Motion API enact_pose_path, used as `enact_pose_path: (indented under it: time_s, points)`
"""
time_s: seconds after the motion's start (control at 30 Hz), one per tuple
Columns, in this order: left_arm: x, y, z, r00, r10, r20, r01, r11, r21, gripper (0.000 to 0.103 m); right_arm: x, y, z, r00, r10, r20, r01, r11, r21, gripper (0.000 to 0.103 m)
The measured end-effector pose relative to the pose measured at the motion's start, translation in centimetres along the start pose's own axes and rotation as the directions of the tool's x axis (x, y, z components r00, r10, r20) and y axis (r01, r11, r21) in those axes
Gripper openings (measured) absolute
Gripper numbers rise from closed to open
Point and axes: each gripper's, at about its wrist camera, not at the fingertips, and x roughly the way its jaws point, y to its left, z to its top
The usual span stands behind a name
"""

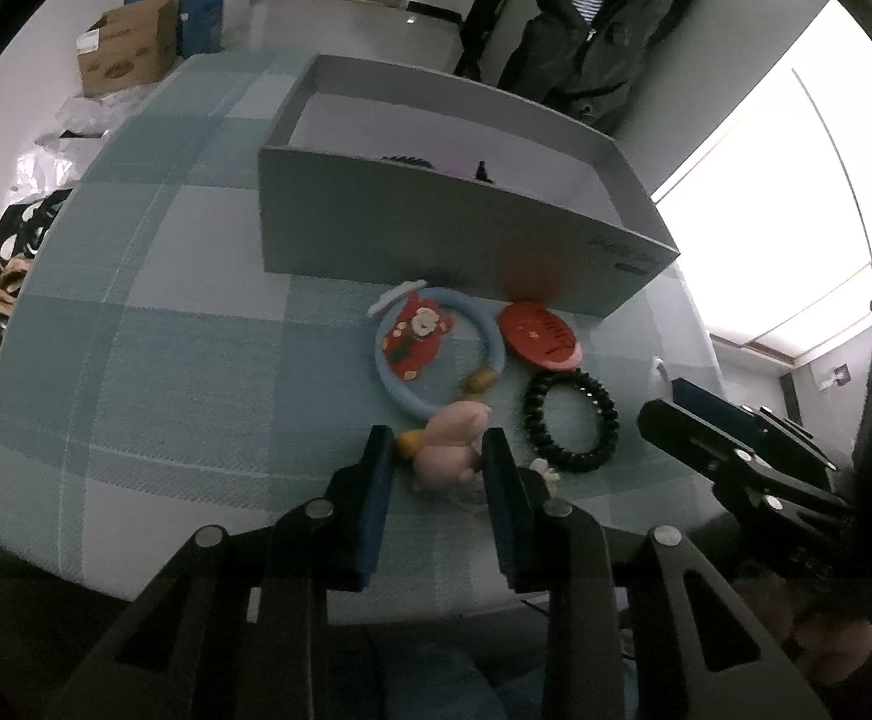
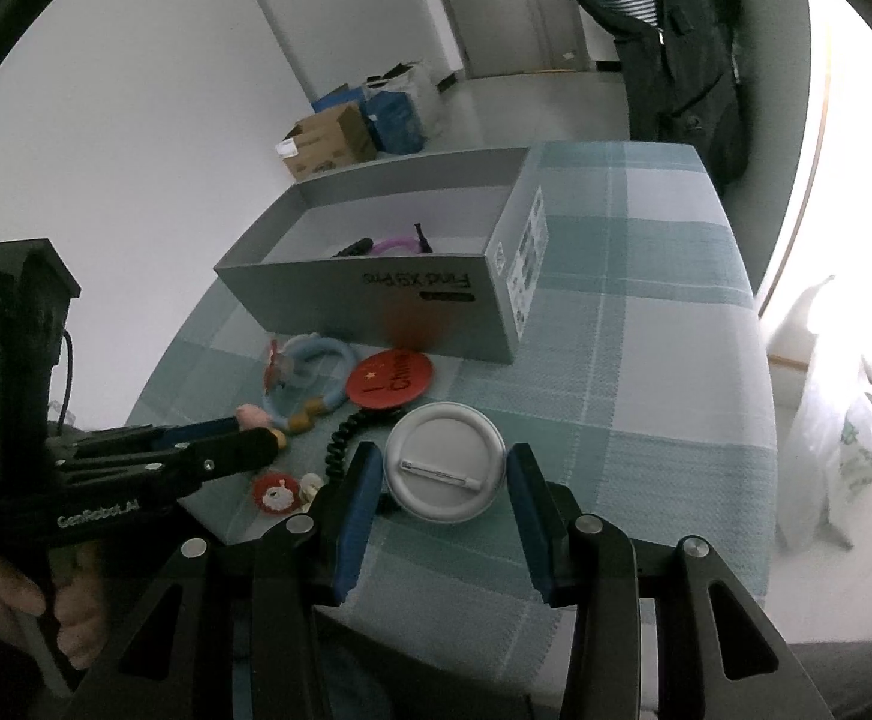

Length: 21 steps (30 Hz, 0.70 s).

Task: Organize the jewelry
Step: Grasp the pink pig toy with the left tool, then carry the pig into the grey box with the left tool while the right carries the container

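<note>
1. Jewelry is spread over the checked tablecloth [image 2: 646, 324], in front of the grey box [image 1: 436, 228]. Going left to right in the left wrist view: the blue ring bracelet [image 1: 490, 330] with a red charm [image 1: 415, 339] lying inside its loop, the pink plush charm [image 1: 451, 441], the red badge [image 1: 541, 333] at about one o'clock from the plush, and the black spiral hair tie [image 1: 571, 420] at three o'clock from it.

2. The left gripper [image 1: 436, 450] is spread wide, its fingers either side of the pink plush charm and not yet pinching. The risk, as I see it: that plush looks strung to the blue ring by the tan beads [image 1: 478, 381], so a lift could drag the whole bracelet and knock the red badge about.

3. The right gripper [image 2: 445, 474] is parted too, straddling the white pin badge [image 2: 445, 462], which lies face down with its pin bar up. It's flat and smooth-rimmed, so I'd worry that the pads slide over it or flick it toward the near table edge.

4. Both tools sit close together; if they move off at once, they might clash.

5. The grey box is open-topped, at twelve o'clock from the pile. The right wrist view shows a purple loop [image 2: 397, 246] and a dark piece [image 2: 353, 249] inside; anything more is hidden by the front wall.

6. A small red-and-white charm [image 2: 274, 495] lies loose near the left tool, easy to sweep off.
</note>
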Motion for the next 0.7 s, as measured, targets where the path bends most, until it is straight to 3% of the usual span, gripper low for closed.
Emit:
enact_pose_path:
  time_s: [0.37,0.7]
  points:
    - [-2.3,0.1,0.5,0.997,-0.043,0.059,0.044,0.999,-0.003,0.024,-1.0,-0.8,0.7,0.998,0.032,0.059,-0.035,0.998,0.056,0.042]
    - [-4.5,0.3,2.3,0.987,-0.040,0.155,0.042,0.999,-0.009,0.024,-3.1,-2.8,3.4,0.981,0.108,0.162,-0.134,0.979,0.156,0.042]
